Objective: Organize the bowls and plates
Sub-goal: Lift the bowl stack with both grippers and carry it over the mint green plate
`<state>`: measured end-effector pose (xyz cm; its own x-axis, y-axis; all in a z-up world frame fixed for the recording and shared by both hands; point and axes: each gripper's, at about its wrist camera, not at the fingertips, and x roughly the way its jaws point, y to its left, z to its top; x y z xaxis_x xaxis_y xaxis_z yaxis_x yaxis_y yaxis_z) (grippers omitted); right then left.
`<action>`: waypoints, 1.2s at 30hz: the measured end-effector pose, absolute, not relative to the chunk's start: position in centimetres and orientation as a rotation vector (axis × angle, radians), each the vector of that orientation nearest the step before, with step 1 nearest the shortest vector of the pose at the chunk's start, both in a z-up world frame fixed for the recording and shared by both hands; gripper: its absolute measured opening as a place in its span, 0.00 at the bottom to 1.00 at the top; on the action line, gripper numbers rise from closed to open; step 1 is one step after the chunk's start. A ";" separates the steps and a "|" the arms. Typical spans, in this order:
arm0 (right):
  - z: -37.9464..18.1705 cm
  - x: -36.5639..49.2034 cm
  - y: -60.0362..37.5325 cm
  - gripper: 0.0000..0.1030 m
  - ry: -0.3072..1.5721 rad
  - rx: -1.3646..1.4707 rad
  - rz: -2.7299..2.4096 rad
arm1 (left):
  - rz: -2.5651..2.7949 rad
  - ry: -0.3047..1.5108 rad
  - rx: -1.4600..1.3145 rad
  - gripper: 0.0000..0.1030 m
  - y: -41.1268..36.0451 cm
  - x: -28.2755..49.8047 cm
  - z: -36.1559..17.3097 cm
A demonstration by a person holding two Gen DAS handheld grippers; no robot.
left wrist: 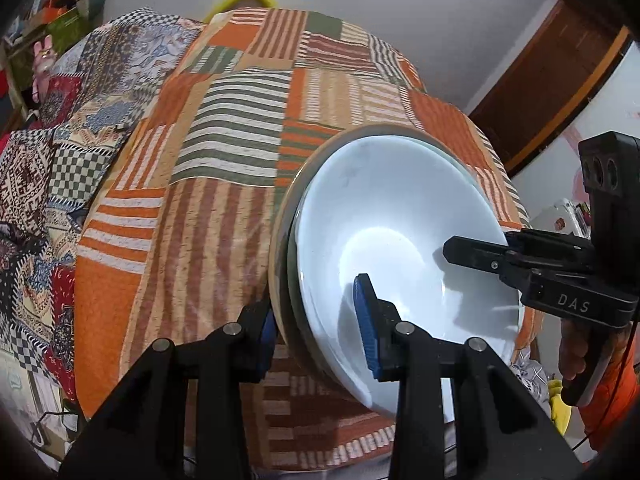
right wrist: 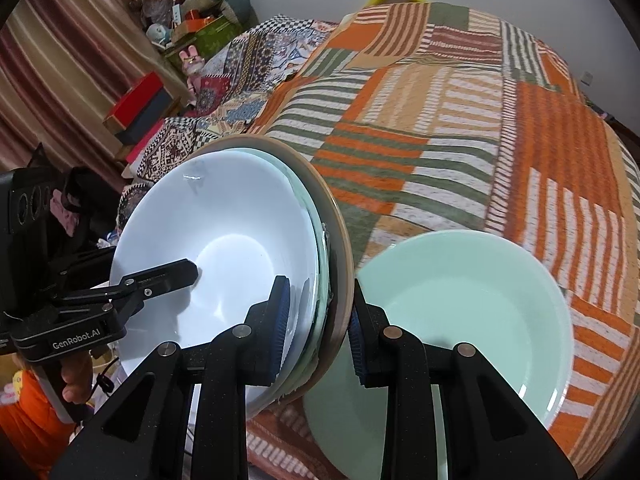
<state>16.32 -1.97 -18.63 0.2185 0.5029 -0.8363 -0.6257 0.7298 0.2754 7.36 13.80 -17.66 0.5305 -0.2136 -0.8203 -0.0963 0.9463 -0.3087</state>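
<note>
A stack of dishes is held tilted above a bed covered with a striped orange, green and cream patchwork blanket (left wrist: 224, 184). The stack is a white bowl (left wrist: 400, 240) nested in at least one thin plate, all sitting in a beige-rimmed plate (left wrist: 280, 248); how many thin plates lie between them is hard to tell from the crowded rims.

In the left wrist view the stack fills the lower right of the frame. The left hand-held gripper (left wrist: 320, 324) is closed narrowly on the stack's near edge, one blue pad inside the white bowl and the other against the beige plate's outer side. The right hand-held gripper (left wrist: 472, 256) comes in from the right edge, one black finger lying inside the bowl.

In the right wrist view the stack sits centre left, and the right hand-held gripper is likewise clamped over the rim, jaws only slightly apart, one pad inside the bowl and one behind the beige plate. A pale green bowl (right wrist: 480, 304) rests on the blanket at lower right, just beside and partly behind the lifted stack.
</note>
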 end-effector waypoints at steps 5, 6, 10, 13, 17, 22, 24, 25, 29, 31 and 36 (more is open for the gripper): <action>-18.2 16.3 -3.9 0.24 1.099 -0.122 0.760 | -0.095 1.014 -0.324 0.35 12.1 7.7 -17.1; -18.1 16.3 -4.2 0.24 1.097 -0.120 0.756 | -0.101 1.011 -0.320 0.35 11.7 7.9 -17.0; -17.6 16.3 -6.1 0.24 1.083 -0.100 0.731 | -0.129 1.011 -0.307 0.35 10.2 8.4 -16.6; -17.3 16.3 -7.3 0.24 1.076 -0.084 0.711 | -0.150 1.019 -0.292 0.35 9.0 8.9 -16.5; -17.2 16.4 -9.0 0.24 1.074 -0.067 0.686 | -0.178 1.030 -0.273 0.35 7.3 9.5 -16.6; -17.2 16.5 -11.2 0.24 1.070 -0.050 0.652 | -0.213 1.046 -0.257 0.35 5.4 10.5 -16.9; -17.2 16.5 -11.8 0.24 1.072 -0.042 0.639 | -0.223 1.049 -0.244 0.35 4.6 10.9 -17.0; -17.3 16.6 -12.2 0.24 1.074 -0.036 0.632 | -0.226 1.052 -0.241 0.35 4.3 11.0 -17.1; -17.5 16.7 -13.5 0.24 1.080 -0.021 0.612 | -0.247 1.064 -0.228 0.35 3.1 11.8 -17.4; -17.6 16.9 -14.0 0.24 1.084 -0.015 0.601 | -0.257 1.071 -0.225 0.35 2.7 12.2 -17.6; -18.0 17.2 -14.9 0.24 1.096 -0.002 0.585 | -0.269 1.089 -0.217 0.35 1.9 12.9 -18.2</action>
